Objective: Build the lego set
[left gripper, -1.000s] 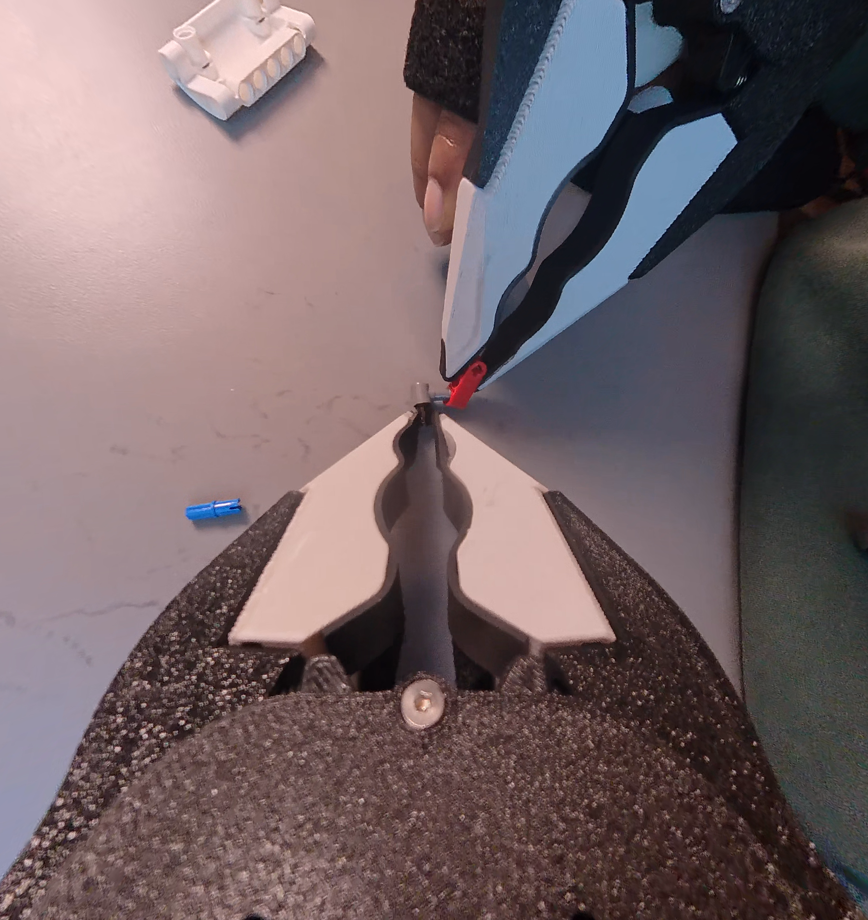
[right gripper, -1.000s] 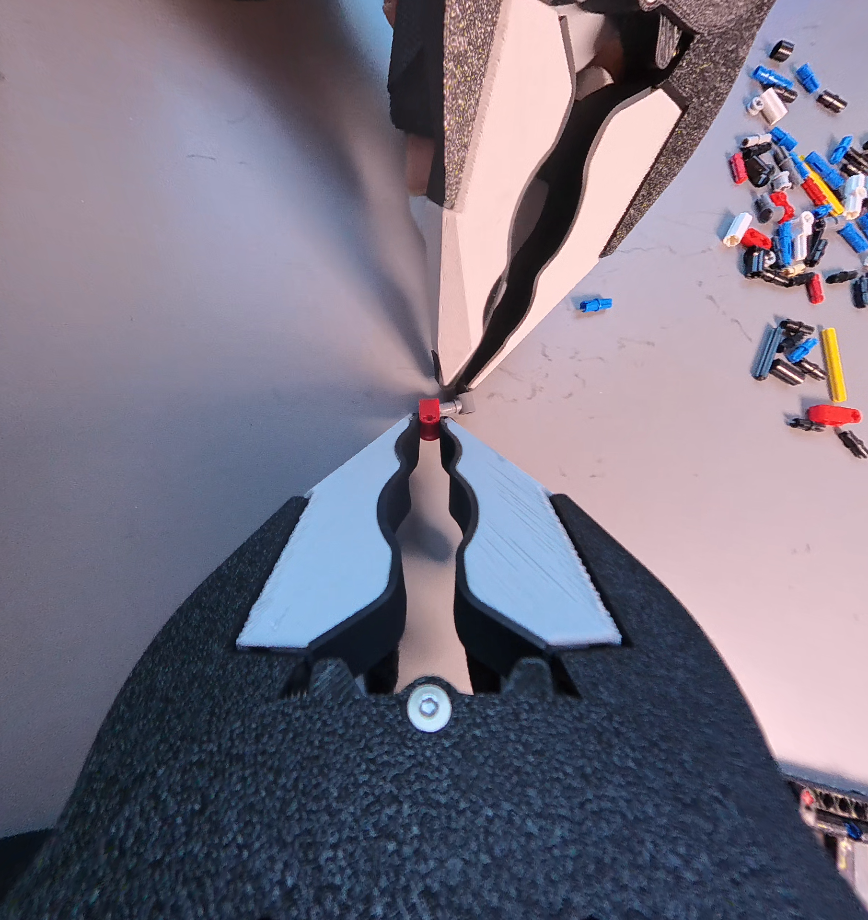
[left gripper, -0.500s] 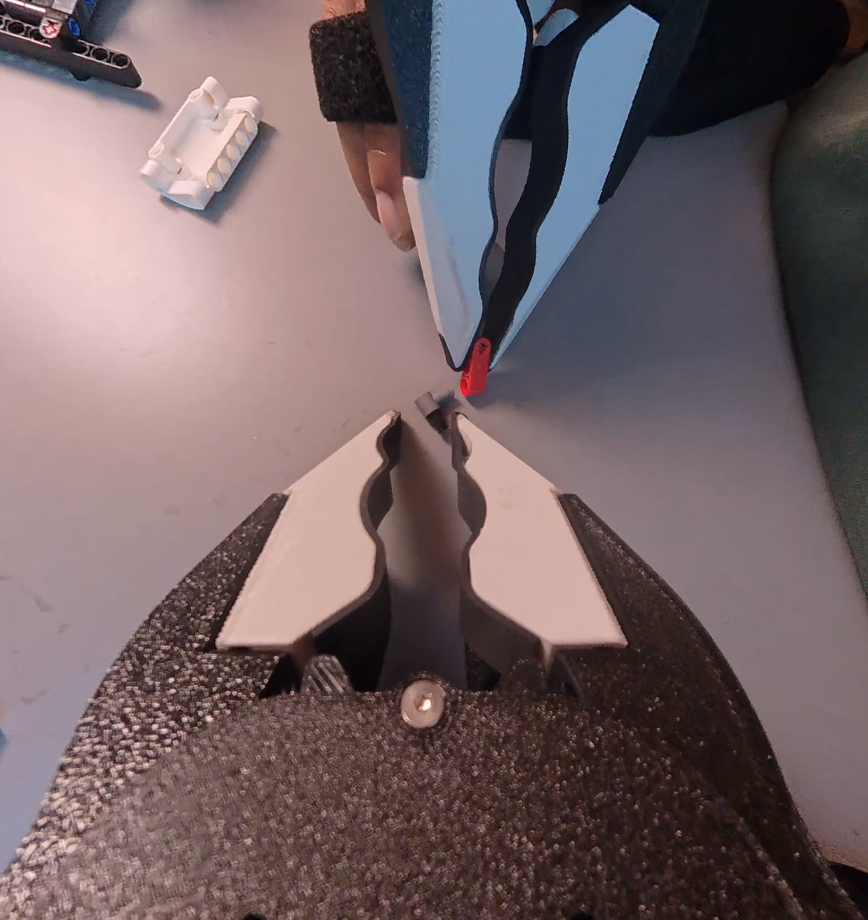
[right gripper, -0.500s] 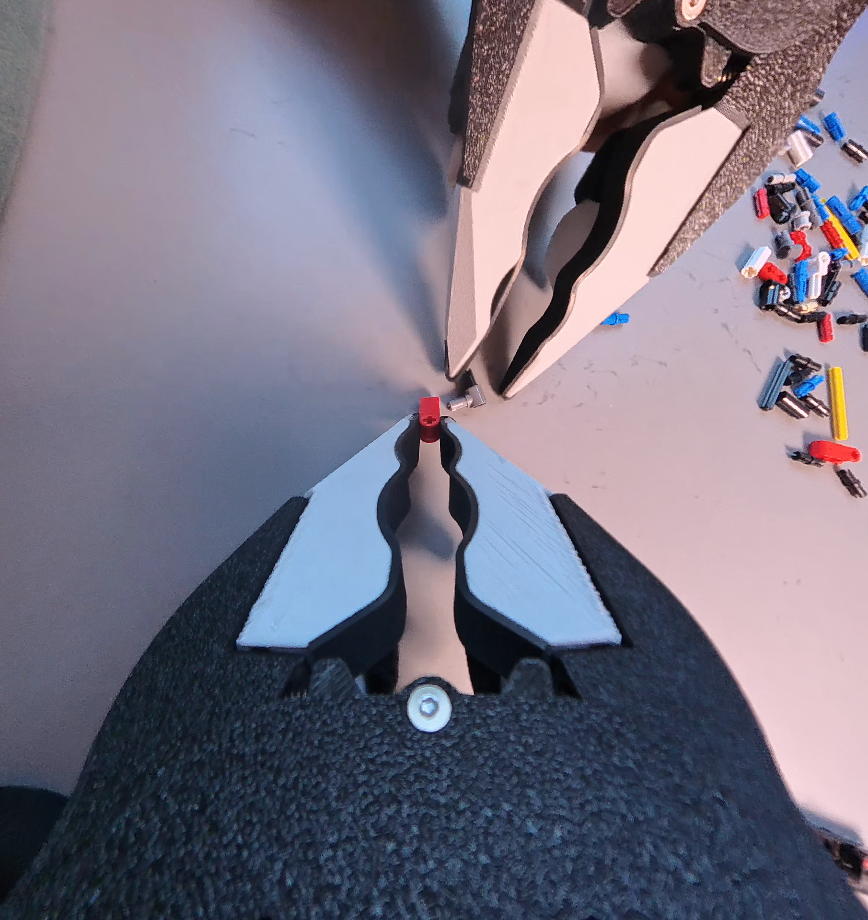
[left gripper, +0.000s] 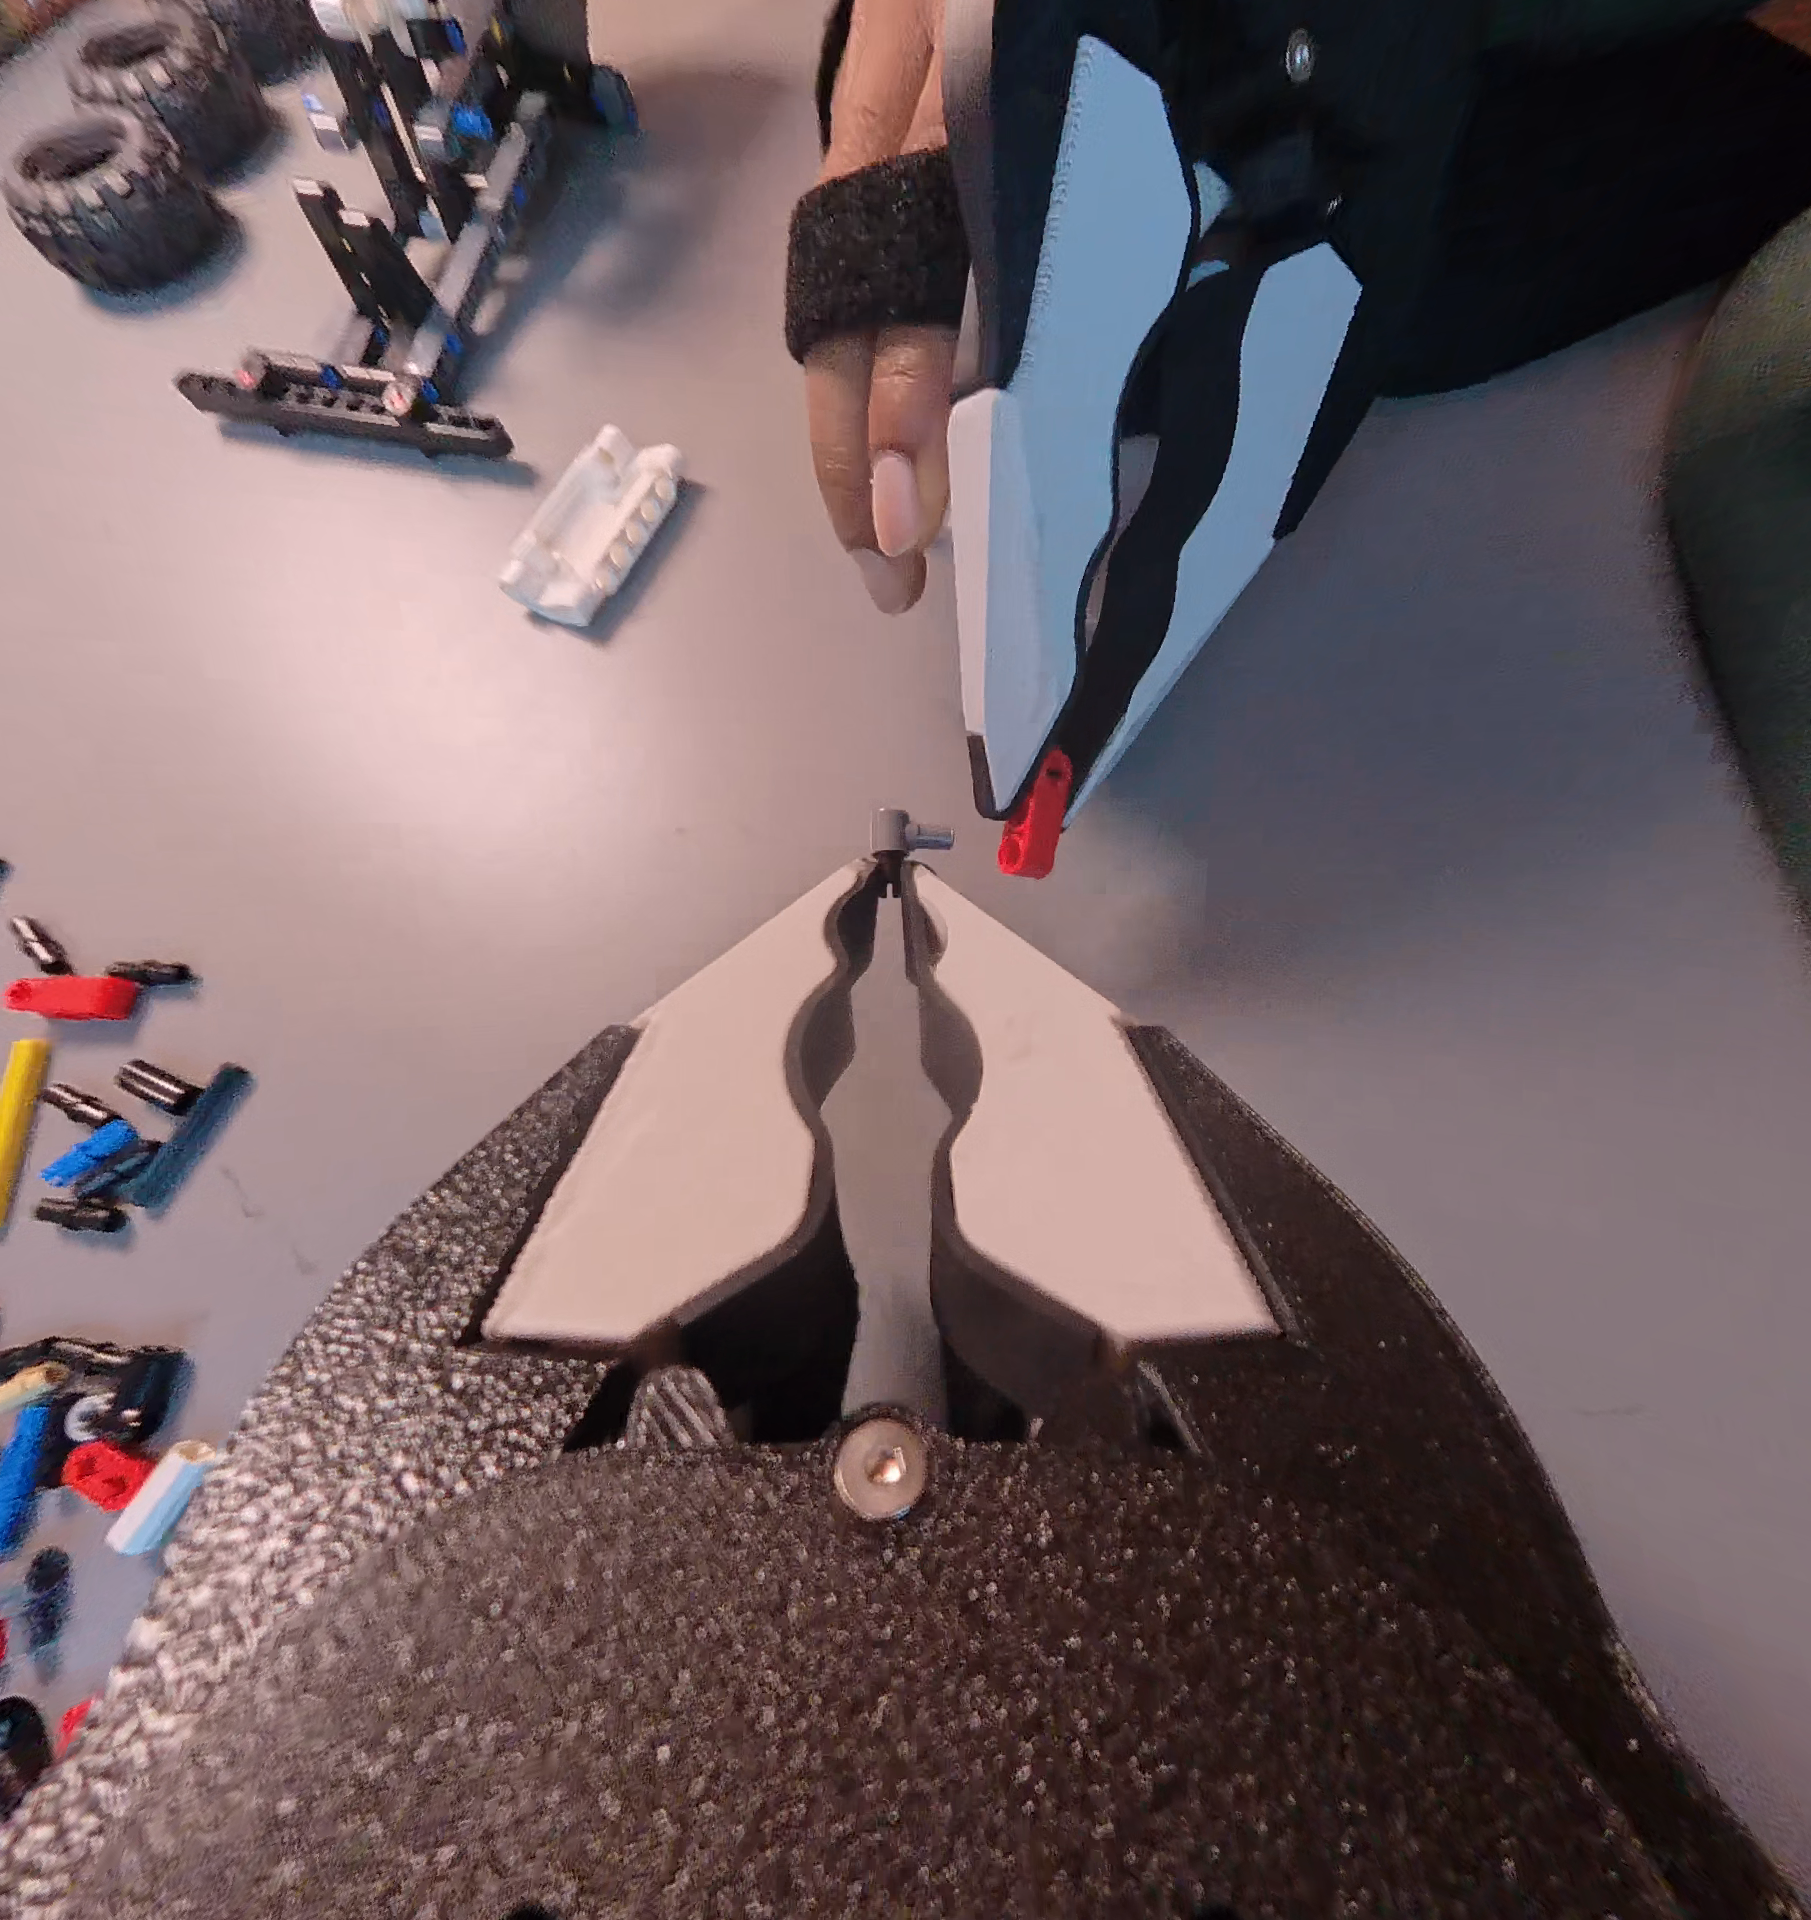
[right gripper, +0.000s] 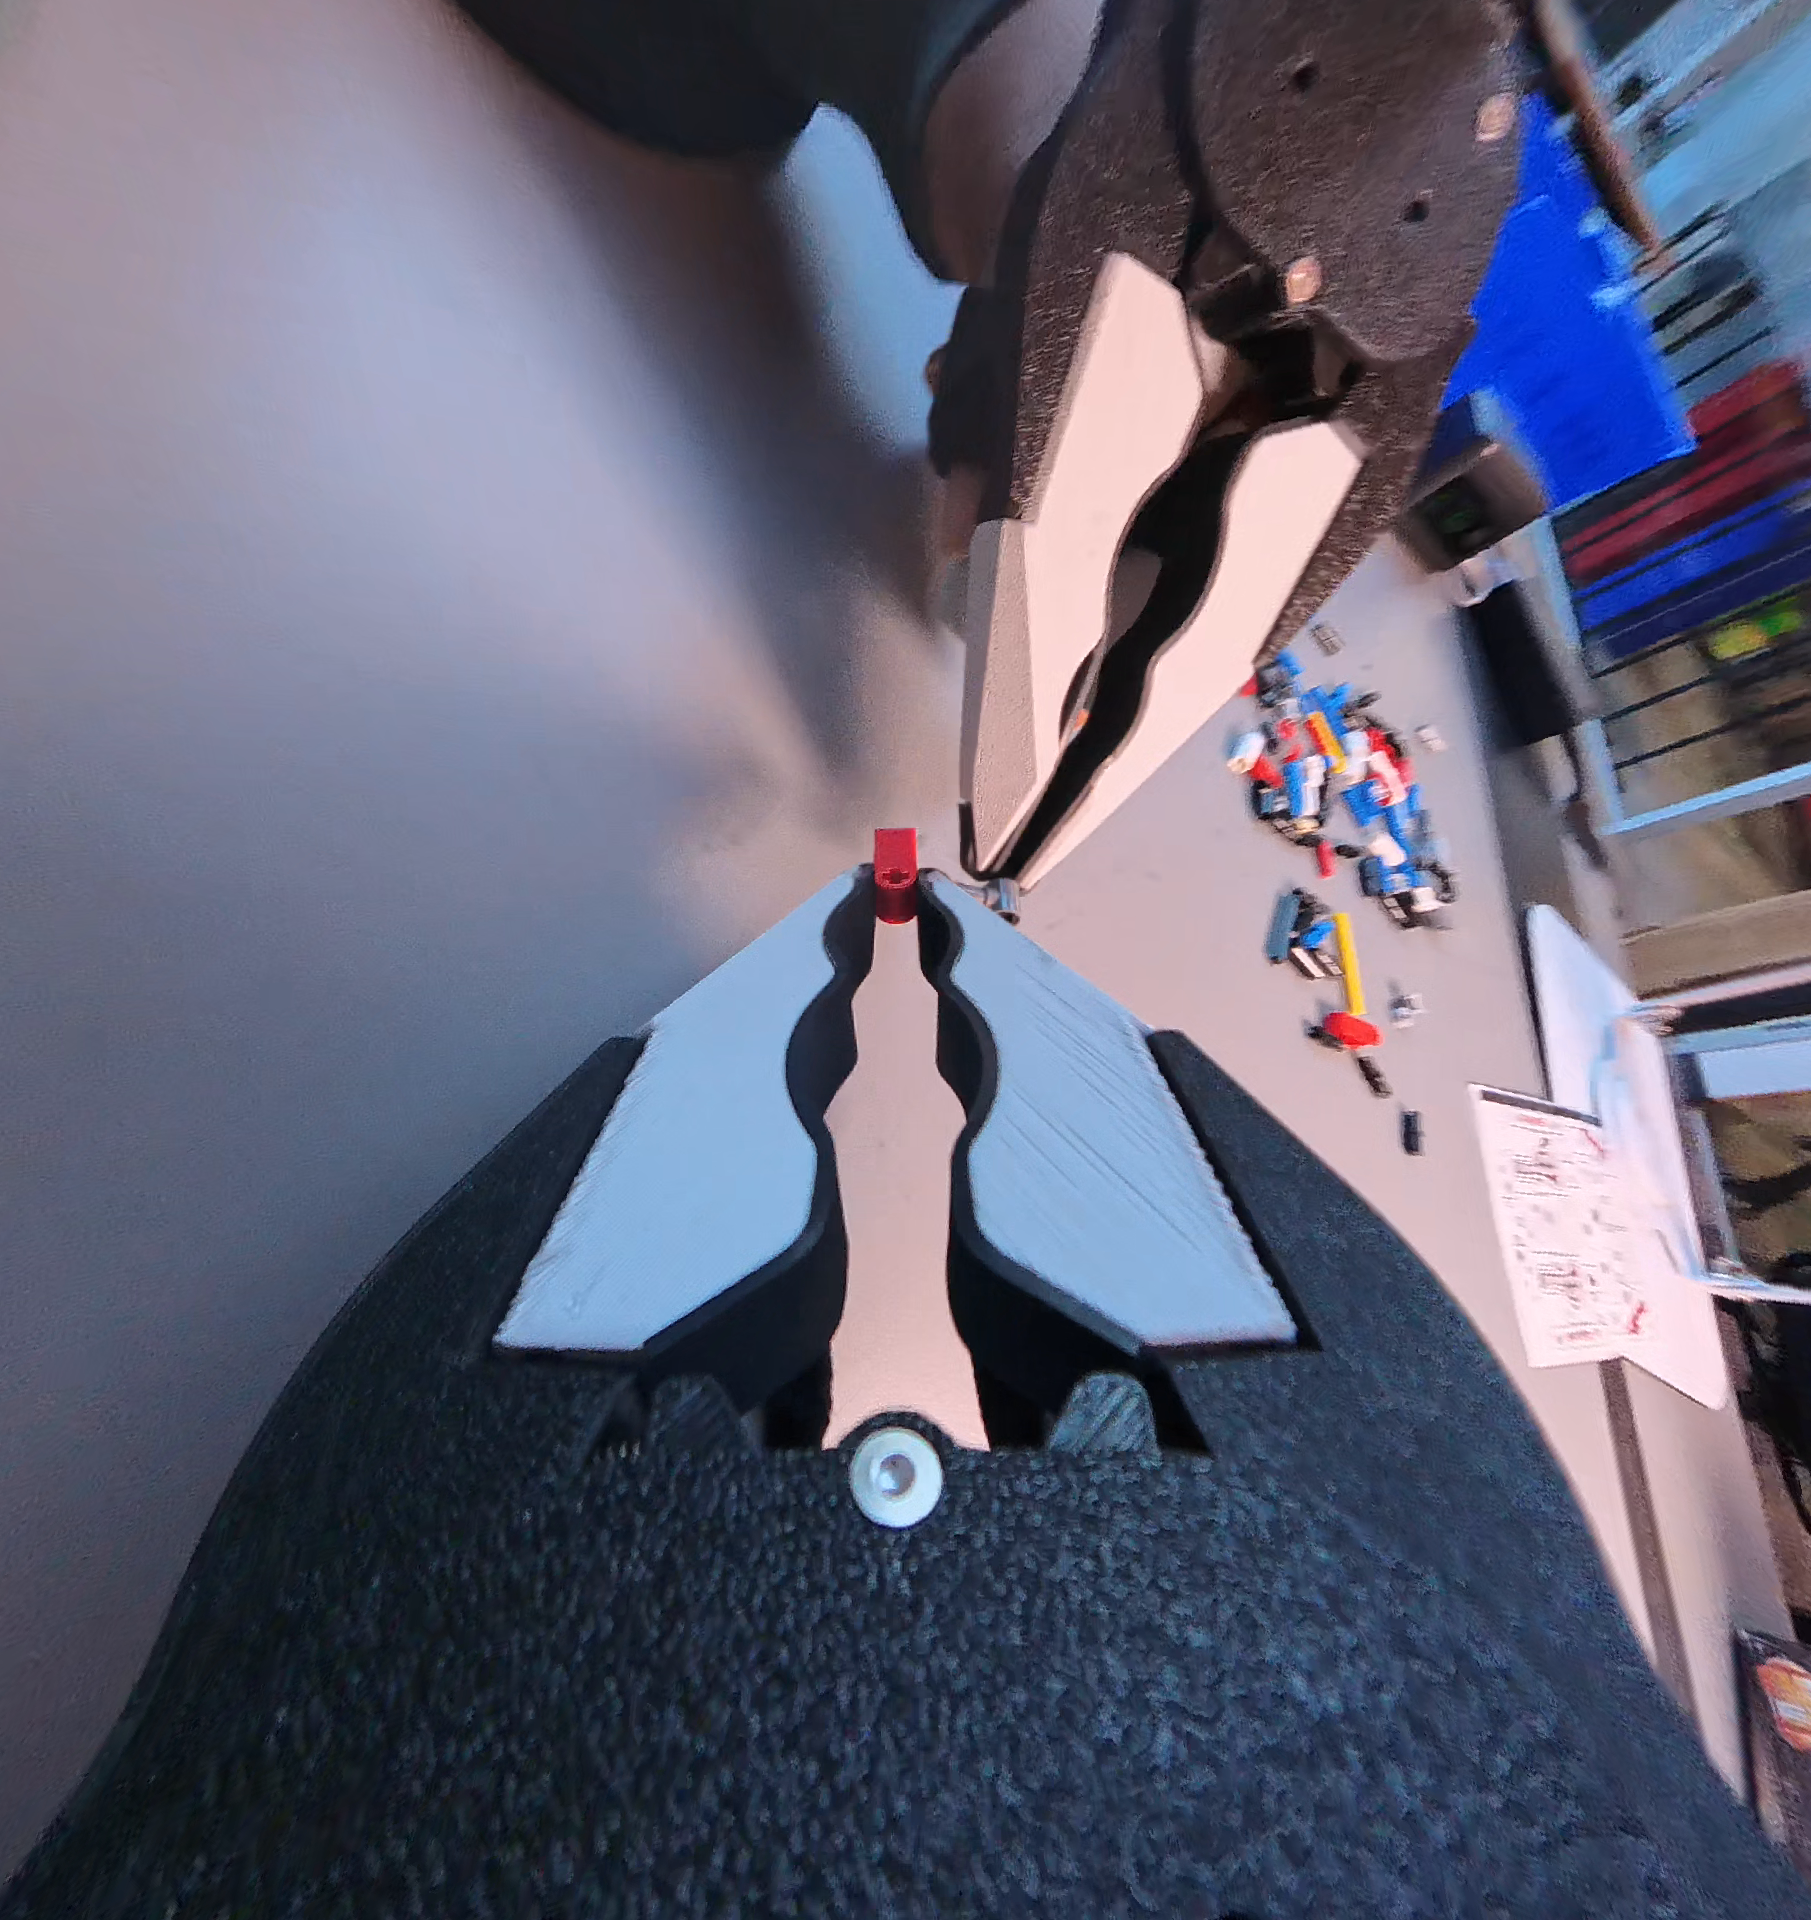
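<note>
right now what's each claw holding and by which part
Left claw pinches the grey pin by its lower end; right claw pinches the red connector near its middle.

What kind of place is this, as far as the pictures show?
Probably a workshop or lab bench used for model building: a grey table with loose small building pieces, black tyres, and shelving with blue bins behind it. Each gripper holds a tiny piece.

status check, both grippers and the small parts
Left hand-held gripper shut on small grey pin connector. Right hand-held gripper shut on small red connector. Parts close, not joined. Nothing between them.
</note>
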`<state>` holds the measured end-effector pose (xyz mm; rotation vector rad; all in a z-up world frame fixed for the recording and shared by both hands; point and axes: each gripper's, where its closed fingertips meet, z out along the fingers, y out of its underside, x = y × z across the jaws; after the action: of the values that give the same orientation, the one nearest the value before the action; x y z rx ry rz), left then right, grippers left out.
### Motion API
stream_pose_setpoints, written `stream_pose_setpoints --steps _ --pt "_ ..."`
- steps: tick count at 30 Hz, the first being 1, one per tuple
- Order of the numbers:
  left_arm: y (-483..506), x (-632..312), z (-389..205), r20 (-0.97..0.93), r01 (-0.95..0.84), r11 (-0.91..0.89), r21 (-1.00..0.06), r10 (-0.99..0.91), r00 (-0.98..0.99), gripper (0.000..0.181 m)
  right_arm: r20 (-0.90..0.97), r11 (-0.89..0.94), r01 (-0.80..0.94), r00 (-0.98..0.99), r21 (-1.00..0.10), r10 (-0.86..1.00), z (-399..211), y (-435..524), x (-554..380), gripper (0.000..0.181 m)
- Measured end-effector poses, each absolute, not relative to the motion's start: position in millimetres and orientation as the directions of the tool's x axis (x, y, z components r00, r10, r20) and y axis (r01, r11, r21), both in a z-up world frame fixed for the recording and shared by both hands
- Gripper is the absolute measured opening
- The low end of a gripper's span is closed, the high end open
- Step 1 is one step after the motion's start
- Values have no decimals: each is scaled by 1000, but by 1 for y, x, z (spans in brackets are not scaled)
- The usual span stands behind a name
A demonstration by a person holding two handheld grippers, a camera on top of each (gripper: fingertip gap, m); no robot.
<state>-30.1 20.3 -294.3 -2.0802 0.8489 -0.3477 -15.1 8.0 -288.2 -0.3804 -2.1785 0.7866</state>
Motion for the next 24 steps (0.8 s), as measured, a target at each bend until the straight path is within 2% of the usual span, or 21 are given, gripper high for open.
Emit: stream_pose_setpoints --steps 3,9,18,24 --pt "23 -28 -275 -131 -442 -323 -837 -666 735 3 580 715 -13 -595 -699 556 -270 11 -15 7" --pt "25 -24 -245 -220 -421 -188 -887 -629 745 3 461 544 -28 -569 -839 681 -238 18 -12 7" --pt "22 -18 -227 -222 -381 -129 -916 -629 745 3 398 471 -37 -595 -881 698 -228 17 -8 7" --pt "20 -16 -232 -238 -419 -138 -897 -649 723 3 366 455 -17 -619 -891 695 -232 15 -6 7"
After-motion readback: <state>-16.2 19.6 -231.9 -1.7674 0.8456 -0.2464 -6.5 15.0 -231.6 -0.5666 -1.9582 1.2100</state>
